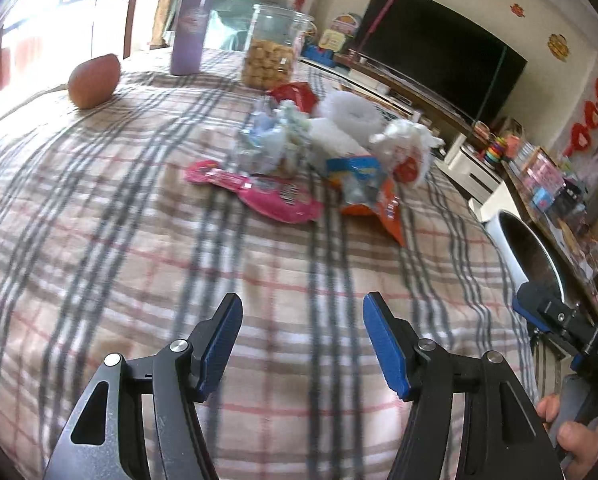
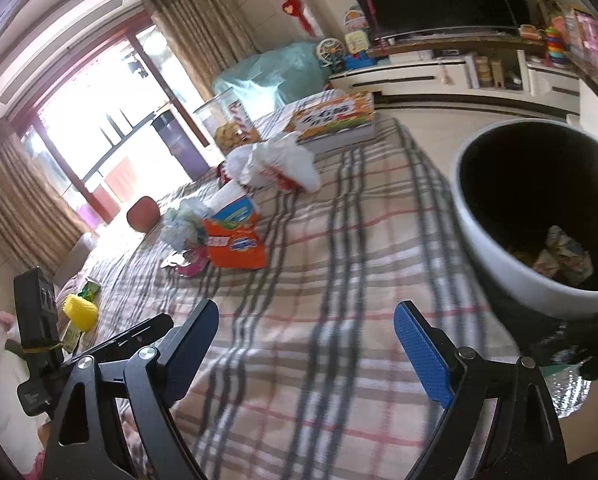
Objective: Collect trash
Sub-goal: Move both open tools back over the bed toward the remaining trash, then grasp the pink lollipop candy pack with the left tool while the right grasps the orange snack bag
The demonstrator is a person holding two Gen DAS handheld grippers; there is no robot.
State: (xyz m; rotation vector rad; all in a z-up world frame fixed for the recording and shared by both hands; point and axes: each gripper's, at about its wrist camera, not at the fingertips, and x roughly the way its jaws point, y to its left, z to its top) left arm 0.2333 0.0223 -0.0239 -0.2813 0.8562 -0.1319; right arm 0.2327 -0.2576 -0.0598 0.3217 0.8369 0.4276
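Observation:
A pile of trash lies on the plaid tablecloth [image 1: 139, 240]: a pink wrapper [image 1: 267, 196], an orange snack bag [image 1: 383, 208], a blue packet [image 1: 353, 168], crumpled clear plastic [image 1: 271, 140] and white plastic bags [image 1: 403, 144]. My left gripper [image 1: 303, 344] is open and empty, well short of the pile. In the right wrist view the orange bag [image 2: 235, 244] and a white bag [image 2: 275, 168] lie ahead. My right gripper [image 2: 307, 352] is open and empty, just left of the white trash bin [image 2: 499, 248], which holds some wrappers [image 2: 567, 256].
A cookie jar [image 1: 271, 48], a purple bottle [image 1: 189, 28] and a brown egg-shaped object [image 1: 93, 80] stand at the table's far side. A colourful box [image 2: 331, 118] lies at the far end. A yellow cap [image 2: 79, 310] sits at left. A TV [image 1: 439, 44] stands behind.

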